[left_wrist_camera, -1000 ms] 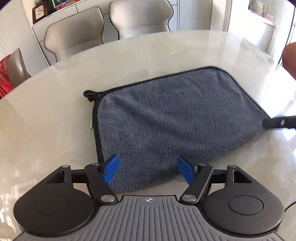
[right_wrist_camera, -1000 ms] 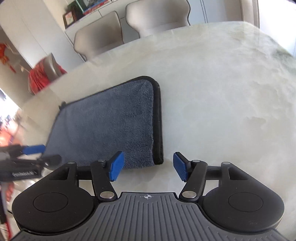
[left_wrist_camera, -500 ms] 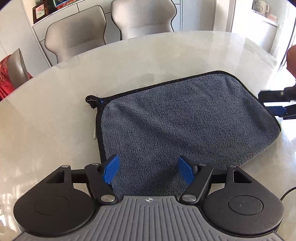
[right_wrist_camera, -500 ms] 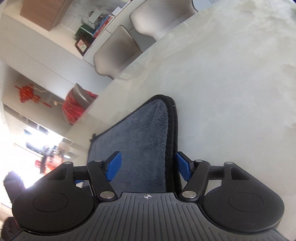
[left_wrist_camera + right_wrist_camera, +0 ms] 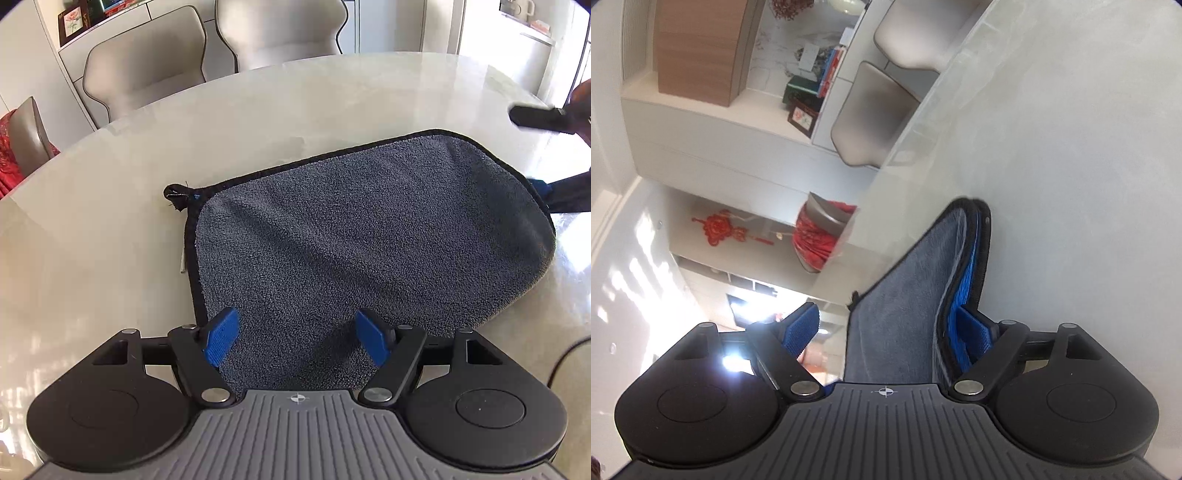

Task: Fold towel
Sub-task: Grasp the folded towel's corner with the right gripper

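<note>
A grey towel (image 5: pixel 369 236) with a black hem lies flat on the pale marble table (image 5: pixel 258 110). My left gripper (image 5: pixel 297 339) is open, its blue pads over the towel's near edge. My right gripper (image 5: pixel 888 332) is rolled onto its side and open, straddling the towel's right edge (image 5: pixel 905 306); one blue pad sits under the lifted hem, where the towel's blue underside (image 5: pixel 964 280) shows. In the left wrist view the right gripper (image 5: pixel 554 155) shows at the towel's far right edge.
Two beige chairs (image 5: pixel 207 55) stand at the table's far side. A chair with red cloth (image 5: pixel 18 147) is at the left. A cable (image 5: pixel 565 358) lies on the table at the right.
My right gripper has rolled sideways and slid one pad under the towel's right edge, lifting the hem. My left gripper has eased slightly forward over the near edge.
</note>
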Motion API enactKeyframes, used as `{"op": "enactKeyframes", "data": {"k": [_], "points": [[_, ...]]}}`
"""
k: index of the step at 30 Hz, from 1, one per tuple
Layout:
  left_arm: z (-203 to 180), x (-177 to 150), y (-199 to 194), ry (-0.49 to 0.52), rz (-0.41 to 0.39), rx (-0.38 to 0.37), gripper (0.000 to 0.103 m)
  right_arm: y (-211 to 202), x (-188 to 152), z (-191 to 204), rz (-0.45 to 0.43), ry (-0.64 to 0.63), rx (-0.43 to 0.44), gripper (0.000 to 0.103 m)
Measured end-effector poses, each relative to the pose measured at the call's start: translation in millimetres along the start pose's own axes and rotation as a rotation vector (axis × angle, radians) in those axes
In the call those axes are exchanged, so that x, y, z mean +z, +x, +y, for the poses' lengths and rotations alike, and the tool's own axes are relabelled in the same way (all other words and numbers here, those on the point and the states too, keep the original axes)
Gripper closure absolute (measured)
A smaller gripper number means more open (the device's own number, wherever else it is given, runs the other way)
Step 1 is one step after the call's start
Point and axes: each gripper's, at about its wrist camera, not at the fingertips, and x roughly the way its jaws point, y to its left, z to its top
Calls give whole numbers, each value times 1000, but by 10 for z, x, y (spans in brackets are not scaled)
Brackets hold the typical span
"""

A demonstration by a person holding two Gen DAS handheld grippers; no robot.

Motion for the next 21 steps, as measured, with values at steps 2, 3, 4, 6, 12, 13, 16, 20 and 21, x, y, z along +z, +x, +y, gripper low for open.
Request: {"op": "enactKeyframes", "data": {"k": [2, 3, 4, 6, 12, 13, 16, 20, 21], "points": [[4, 3, 1, 0, 0, -2, 28, 28, 76, -51, -5, 32, 34, 19], [5, 2, 0, -1, 1, -2, 28, 39, 92, -67, -2, 40, 45, 25], [5, 1, -3, -1, 1, -3, 28, 56, 104, -62, 7, 24, 30, 34], [5, 2, -3, -1, 0, -3, 27, 92, 96, 8, 46, -84, -49, 73], [18, 11, 12, -6, 0, 3, 23, 41, 3, 163, 118, -251, -182, 85], [21, 11, 13, -6, 0, 2, 23, 19, 1, 166, 117, -248, -183, 85], [26, 17, 18, -4, -1, 0, 23, -35, -18, 133, 114, -225, -184, 83], [36, 13, 28, -4, -3, -1, 22, -46, -108, 113, 140, -219, -177, 81], [39, 14, 32, -4, -3, -1, 22, -46, -138, 124, 146, -230, -174, 81]]}}
